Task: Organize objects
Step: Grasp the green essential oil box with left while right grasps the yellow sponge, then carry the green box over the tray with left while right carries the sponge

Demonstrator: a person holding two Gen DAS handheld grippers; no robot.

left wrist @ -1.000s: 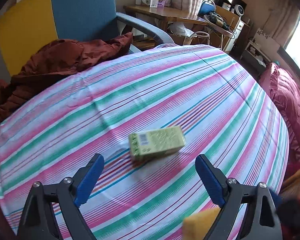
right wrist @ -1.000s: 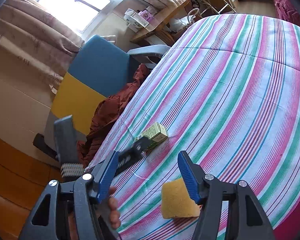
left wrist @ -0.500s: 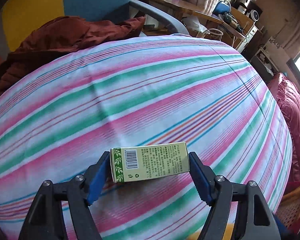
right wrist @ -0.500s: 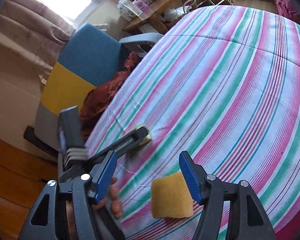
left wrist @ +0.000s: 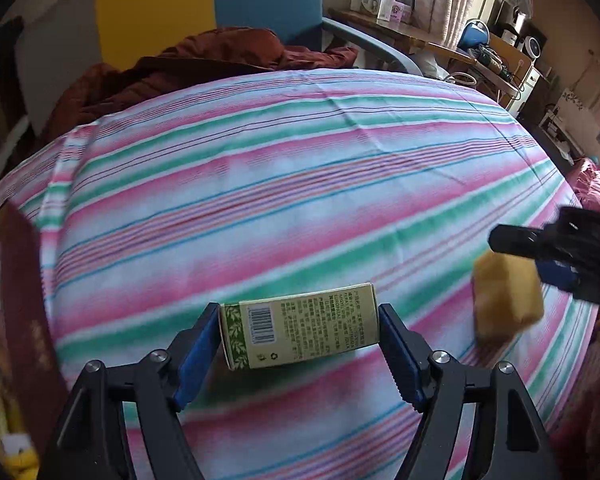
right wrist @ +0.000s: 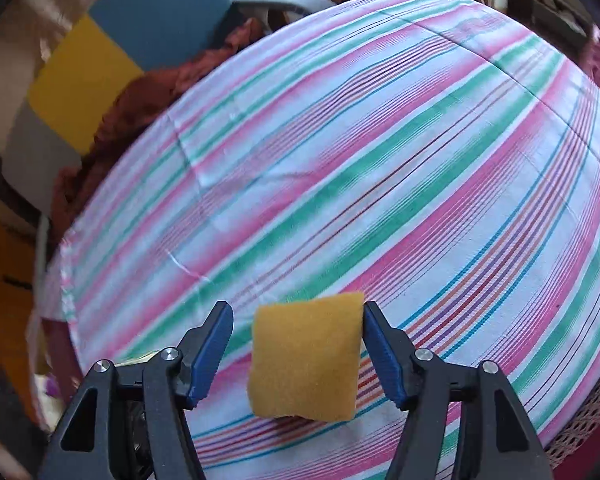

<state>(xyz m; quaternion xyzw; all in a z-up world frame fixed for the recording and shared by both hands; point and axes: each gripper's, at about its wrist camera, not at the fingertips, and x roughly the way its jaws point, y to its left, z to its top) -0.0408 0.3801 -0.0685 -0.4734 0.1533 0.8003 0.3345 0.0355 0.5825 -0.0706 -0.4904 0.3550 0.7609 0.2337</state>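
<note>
left wrist view.
- left gripper (left wrist: 298,330): lower centre of frame. a second ago its jaws stood wide and empty; now both blue pads press the short ends of the box, clamped.
- green box (left wrist: 300,326): carton with barcode and leaf print, lower centre. earlier it lay loose on the cloth ahead of the jaws; now it sits crosswise between them. whether it still rests on the cloth or is just lifted, i cannot tell.
- yellow sponge (left wrist: 506,300): right edge, blurred, beside the dark body of the right gripper (left wrist: 556,264).
- striped cloth (left wrist: 300,168): pink, green and white, fills the middle of the frame.
- rust-brown garment (left wrist: 204,60): heaped at upper left, against a blue and yellow chair (left wrist: 220,4).
- wooden desk (left wrist: 420,36): cluttered, upper right.

right wrist view.
- right gripper (right wrist: 298,354): lower centre. jaws are opening, with the sponge between them. the right pad is at or very near the sponge's edge; the left pad stands clear with a gap. not a firm grip.
- yellow sponge (right wrist: 306,356): lower centre; earlier it lay ahead and off to one side, now framed by the jaws.
- striped cloth (right wrist: 360,140): fills most of the frame.

reading: one item secured, ready to carry; the sponge is lined up but probably not yet taken.
</note>
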